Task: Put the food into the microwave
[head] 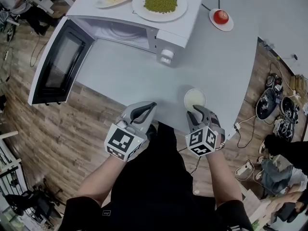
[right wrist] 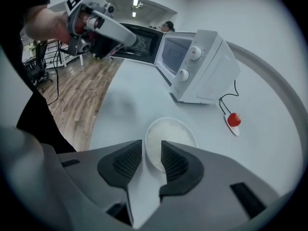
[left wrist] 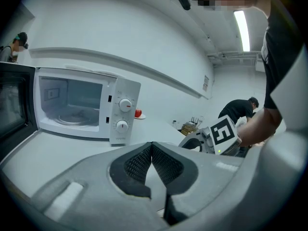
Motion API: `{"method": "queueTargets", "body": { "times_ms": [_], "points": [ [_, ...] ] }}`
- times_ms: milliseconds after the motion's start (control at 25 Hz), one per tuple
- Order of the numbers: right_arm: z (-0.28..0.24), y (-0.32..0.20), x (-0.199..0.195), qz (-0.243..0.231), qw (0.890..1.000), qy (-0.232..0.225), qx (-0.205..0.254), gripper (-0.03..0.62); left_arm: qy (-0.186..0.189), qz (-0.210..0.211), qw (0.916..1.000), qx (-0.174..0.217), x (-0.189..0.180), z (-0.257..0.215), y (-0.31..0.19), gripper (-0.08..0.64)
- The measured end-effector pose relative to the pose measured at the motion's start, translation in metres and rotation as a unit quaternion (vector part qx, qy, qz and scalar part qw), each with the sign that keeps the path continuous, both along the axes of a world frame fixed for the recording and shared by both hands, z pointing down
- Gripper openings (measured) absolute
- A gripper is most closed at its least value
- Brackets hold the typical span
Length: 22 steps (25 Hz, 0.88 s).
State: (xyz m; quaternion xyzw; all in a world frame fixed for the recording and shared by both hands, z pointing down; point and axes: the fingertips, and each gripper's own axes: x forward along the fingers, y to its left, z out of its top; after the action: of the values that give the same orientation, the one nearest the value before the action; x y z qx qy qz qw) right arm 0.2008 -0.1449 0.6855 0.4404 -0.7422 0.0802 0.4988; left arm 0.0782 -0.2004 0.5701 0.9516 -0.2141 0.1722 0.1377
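Plate of white rice point(head: 195, 99) sits near the table point(head: 216, 66) edge, directly ahead of the right gripper point(right wrist: 151, 150), whose parted jaws straddle its near rim without pinching. Left gripper point(left wrist: 152, 147), clenched and empty, is farther off. Beyond, leftward, the open microwave point(head: 166, 42) is empty inside.

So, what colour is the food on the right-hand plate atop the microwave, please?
Green; that heaped food shows best in the head view.

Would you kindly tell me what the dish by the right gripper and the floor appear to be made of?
The dish looks like smooth white ceramic or plastic: it has a thin, even rim, but which one is unclear. The floor looks like wood or wood-look laminate: brown grained planks with seams.
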Motion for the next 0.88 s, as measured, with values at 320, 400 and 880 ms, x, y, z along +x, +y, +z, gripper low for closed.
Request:
{"method": "queueTargets", "body": {
  "times_ms": [320,400,880],
  "points": [
    [0.01,0.0,0.0,-0.027,0.994,0.099,0.041,0.11,0.009,-0.011,0.9999,0.004,-0.008,-0.012,0.002,0.009],
    [0.009,0.002,0.001,-0.027,0.993,0.108,0.037,0.104,0.01,-0.011,0.9999,0.009,-0.011,-0.017,0.004,0.009],
    [-0.001,0.007,0.003,-0.05,0.979,0.187,0.06,0.07,0.015,-0.035,0.9986,0.036,-0.049,-0.048,0.007,0.009]
  ]
}}
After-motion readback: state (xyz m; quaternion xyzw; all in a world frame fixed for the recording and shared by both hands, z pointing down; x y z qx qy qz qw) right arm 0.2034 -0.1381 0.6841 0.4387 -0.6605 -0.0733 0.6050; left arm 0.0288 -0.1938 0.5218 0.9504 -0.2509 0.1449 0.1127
